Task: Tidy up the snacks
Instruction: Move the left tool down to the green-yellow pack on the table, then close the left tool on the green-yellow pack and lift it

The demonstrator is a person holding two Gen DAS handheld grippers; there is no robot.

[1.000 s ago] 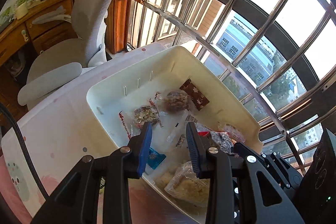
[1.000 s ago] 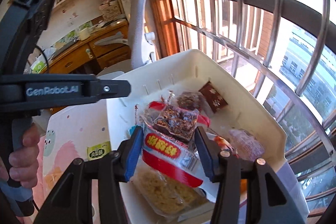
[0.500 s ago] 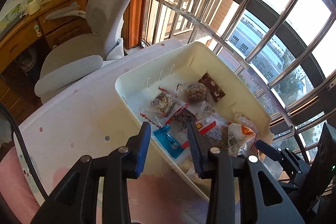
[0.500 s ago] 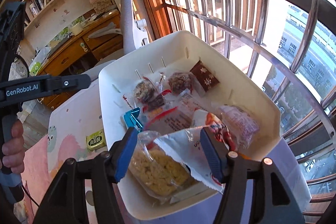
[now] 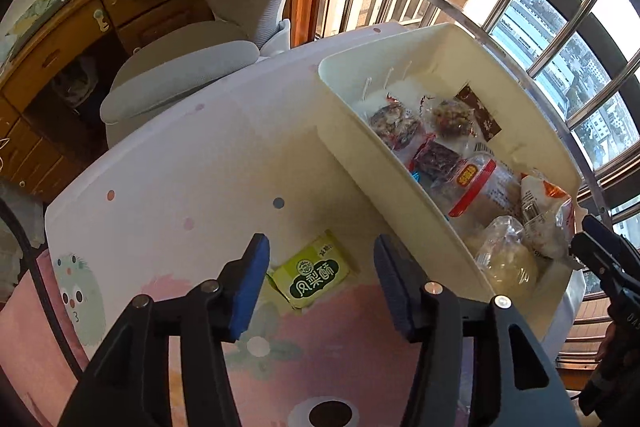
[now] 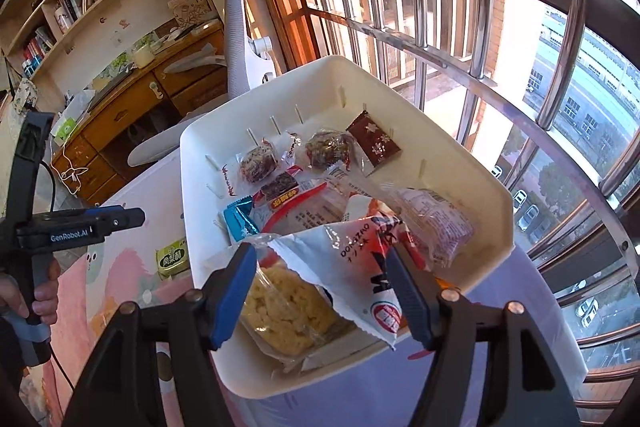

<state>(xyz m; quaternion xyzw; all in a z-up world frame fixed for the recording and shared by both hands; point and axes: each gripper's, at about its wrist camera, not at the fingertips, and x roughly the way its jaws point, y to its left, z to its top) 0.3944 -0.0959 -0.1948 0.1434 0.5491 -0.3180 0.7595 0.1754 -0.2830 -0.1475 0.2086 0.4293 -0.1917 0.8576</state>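
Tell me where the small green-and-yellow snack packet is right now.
The small green-and-yellow snack packet lies flat on the pastel printed tablecloth, outside the cream plastic bin and near its left wall, framed between the left gripper's opening jaws.

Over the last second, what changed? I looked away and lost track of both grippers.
The left gripper swung from over the cream plastic bin to the small green-and-yellow snack packet on the pastel table cover; its jaws are opening, nothing gripped. The right gripper let go of the red-and-white wrapped snack, now lying in the bin, and its jaws are opening. The bin and green packet stayed put.
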